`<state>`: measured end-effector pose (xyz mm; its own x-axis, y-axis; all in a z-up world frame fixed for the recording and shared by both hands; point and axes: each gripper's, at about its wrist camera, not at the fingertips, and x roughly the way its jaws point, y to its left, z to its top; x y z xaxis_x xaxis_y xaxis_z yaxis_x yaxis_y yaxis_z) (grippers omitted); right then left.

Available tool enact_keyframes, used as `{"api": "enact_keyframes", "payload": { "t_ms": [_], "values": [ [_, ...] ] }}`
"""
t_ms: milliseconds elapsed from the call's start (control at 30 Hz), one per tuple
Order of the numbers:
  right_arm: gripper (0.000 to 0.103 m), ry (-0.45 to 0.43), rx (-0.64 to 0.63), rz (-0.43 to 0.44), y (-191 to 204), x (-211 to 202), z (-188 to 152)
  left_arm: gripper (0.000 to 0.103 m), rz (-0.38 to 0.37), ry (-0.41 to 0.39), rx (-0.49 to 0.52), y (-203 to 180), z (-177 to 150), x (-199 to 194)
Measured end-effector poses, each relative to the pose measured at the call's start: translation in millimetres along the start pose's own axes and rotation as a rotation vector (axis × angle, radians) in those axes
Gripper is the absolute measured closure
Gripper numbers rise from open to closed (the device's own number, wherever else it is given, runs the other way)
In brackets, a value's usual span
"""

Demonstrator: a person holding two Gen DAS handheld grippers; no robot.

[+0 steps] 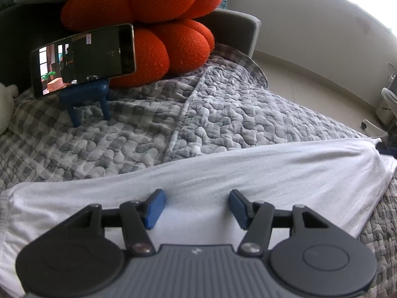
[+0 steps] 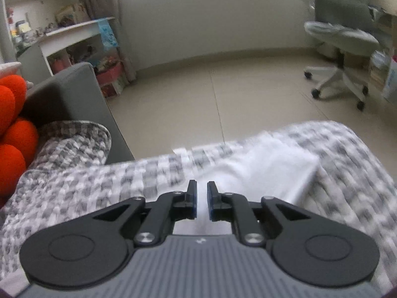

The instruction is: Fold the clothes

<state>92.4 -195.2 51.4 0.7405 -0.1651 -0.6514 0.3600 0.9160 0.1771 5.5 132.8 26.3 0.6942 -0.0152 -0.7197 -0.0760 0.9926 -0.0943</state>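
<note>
The white garment (image 1: 223,173) lies spread lengthwise across the grey checked quilt (image 1: 223,104) covering the bed, its far end reaching the quilt's right edge. The left tongs (image 1: 197,208) are released: the blue pads (image 1: 155,208) stand well apart above the cloth, with nothing gripped between them. The right tongs (image 2: 201,200) show a narrow gap between the pads and grasp nothing; the white garment (image 2: 268,168) lies beneath and beyond them, blurred. Behind the garment, a phone (image 1: 84,59) rests on a blue stand (image 1: 86,99) against an orange cushion (image 1: 158,24). An office chair (image 2: 342,44) stands on the floor.
</note>
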Motion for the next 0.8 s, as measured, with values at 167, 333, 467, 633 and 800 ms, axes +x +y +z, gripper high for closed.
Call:
{"api": "enact_keyframes", "payload": {
  "t_ms": [167,333,467,633,800],
  "values": [
    [0.092,0.06,0.045,-0.065,-12.0,-7.8,-11.6,0.043,-0.003,0.001,0.0,0.5,-0.5,-0.4],
    [0.097,0.079,0.146,-0.123,-19.4,-15.6,-14.2,0.043,-0.003,0.002,0.001,0.7,-0.2,-0.6],
    [0.092,0.077,0.175,-0.146,-15.8,-19.1,-17.5,0.043,-0.003,0.002,0.001,0.3,-0.3,-0.1],
    [0.091,0.077,0.183,-0.138,-20.2,-16.9,-16.3,0.043,0.0,0.002,0.004,0.2,0.1,1.0],
    [0.09,0.08,0.265,-0.121,-36.5,-16.8,-11.3,0.042,0.004,0.001,0.005,-0.3,-0.6,0.9]
  ]
}}
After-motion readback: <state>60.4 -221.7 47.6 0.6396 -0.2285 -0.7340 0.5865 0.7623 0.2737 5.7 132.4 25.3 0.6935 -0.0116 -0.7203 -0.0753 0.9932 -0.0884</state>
